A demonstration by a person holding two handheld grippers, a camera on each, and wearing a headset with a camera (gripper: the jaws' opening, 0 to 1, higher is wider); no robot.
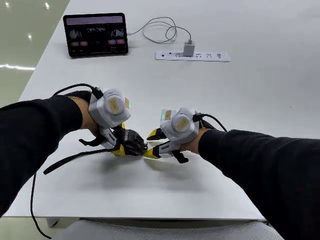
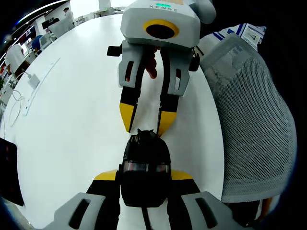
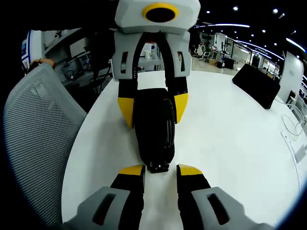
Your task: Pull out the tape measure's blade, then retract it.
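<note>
Left gripper (image 2: 144, 175) was clenched on the tape measure (image 2: 145, 153) by the table's (image 1: 200, 90) front edge. Its blade hook (image 3: 158, 167) was flanked by the spread right gripper (image 3: 160, 170). Pinching, then pulling, was judged next.

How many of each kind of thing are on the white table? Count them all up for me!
Tools: 2, left tool and right tool
Tape measure: 1
Tablet: 1
Power strip: 1
Charger with cable: 1
Total: 6
</note>
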